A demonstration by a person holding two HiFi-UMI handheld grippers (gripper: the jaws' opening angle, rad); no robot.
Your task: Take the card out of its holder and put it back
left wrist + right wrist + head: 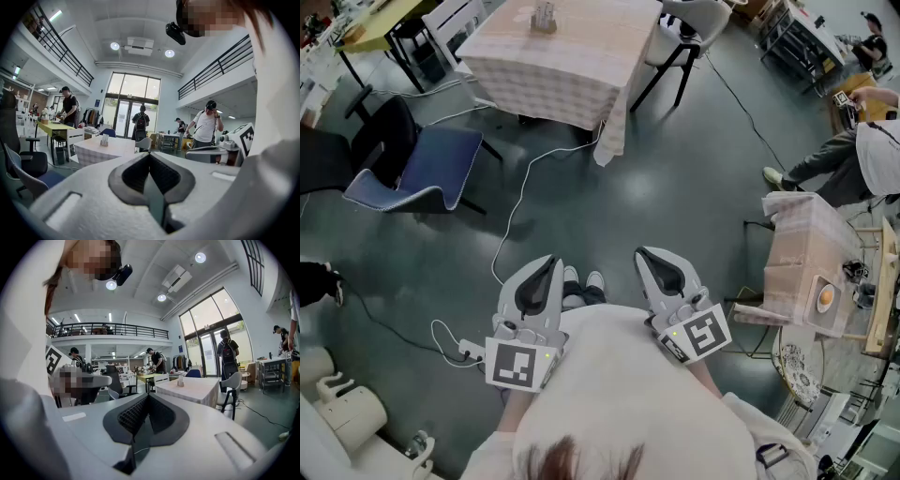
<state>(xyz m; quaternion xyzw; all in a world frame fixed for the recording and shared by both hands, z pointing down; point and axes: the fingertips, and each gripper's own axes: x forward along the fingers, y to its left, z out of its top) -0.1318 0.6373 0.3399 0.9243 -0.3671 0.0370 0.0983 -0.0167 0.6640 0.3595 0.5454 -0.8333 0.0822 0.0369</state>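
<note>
A small clear card holder (544, 17) stands on a table with a pale checked cloth (572, 66), far ahead across the floor. The same holder (104, 140) shows small and distant in the left gripper view, and the right gripper view also catches the holder (180, 380); I cannot make out a card in it. My left gripper (551, 261) and right gripper (643, 253) are held side by side close to my chest, above the floor, pointing toward that table. The left gripper (150, 154) is shut with nothing in it. The right gripper (149, 395) is shut and empty too.
A blue chair (422, 169) stands left of the path, and a white cable (511, 220) snakes over the grey floor (675, 187). A white chair (694, 14) is by the table's right end. A small cloth-covered table (802, 253) and a seated person (862, 150) are at right.
</note>
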